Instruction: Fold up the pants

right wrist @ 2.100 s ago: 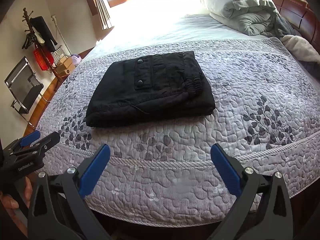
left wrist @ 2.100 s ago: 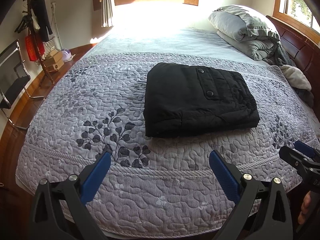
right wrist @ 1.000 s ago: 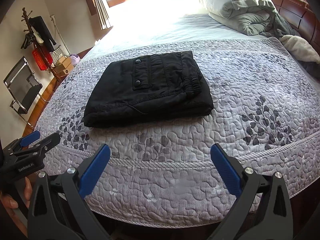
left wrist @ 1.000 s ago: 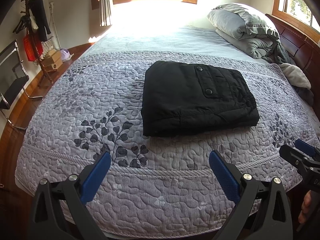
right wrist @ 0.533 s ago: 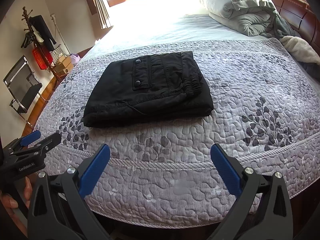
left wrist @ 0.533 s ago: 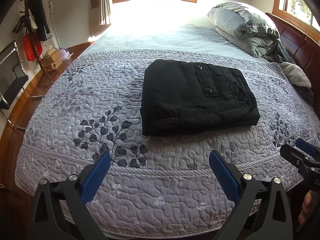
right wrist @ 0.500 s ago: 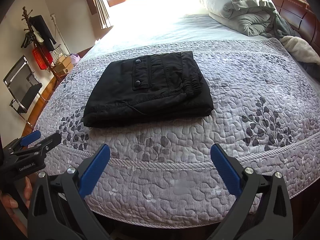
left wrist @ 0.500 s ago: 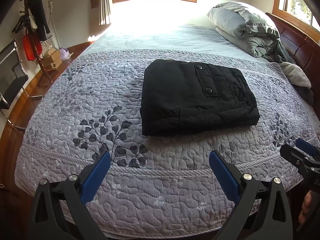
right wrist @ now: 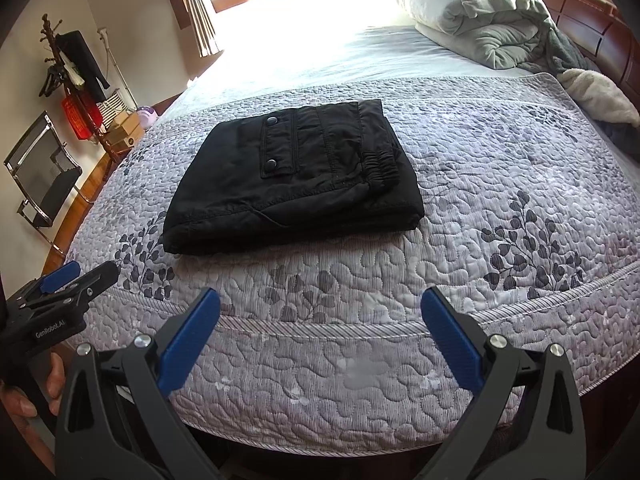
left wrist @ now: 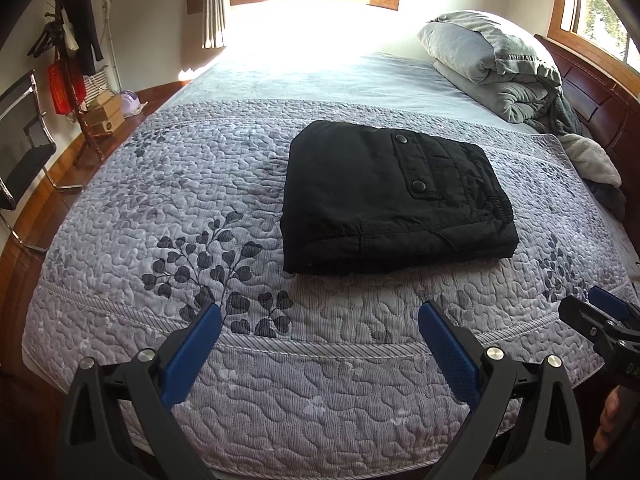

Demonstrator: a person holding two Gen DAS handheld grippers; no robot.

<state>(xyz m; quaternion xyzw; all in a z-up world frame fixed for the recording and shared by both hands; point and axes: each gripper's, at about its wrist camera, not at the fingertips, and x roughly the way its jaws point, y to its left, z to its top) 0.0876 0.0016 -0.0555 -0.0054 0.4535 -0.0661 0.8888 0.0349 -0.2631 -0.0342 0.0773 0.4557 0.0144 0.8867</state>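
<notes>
Black pants [left wrist: 388, 196] lie folded into a thick rectangle on the grey quilted bedspread [left wrist: 160, 208], pocket flap with two snaps on top; they also show in the right wrist view [right wrist: 292, 176]. My left gripper [left wrist: 318, 320] is open and empty, held back over the bed's near edge, well short of the pants. My right gripper [right wrist: 320, 308] is open and empty, also at the near edge. Each gripper shows at the side of the other's view: the right one [left wrist: 592, 316], the left one [right wrist: 76, 280].
Grey rolled duvet and pillows [left wrist: 488, 60] lie at the head by the dark wooden headboard [left wrist: 600, 100]. A coat stand [left wrist: 68, 48], boxes [left wrist: 106, 114] and a black chair [left wrist: 20, 152] stand on the wood floor to the left.
Both grippers have drifted only slightly; the pants sit a touch higher in the views. Both stay open and empty, and the pants have not moved on the bed.
</notes>
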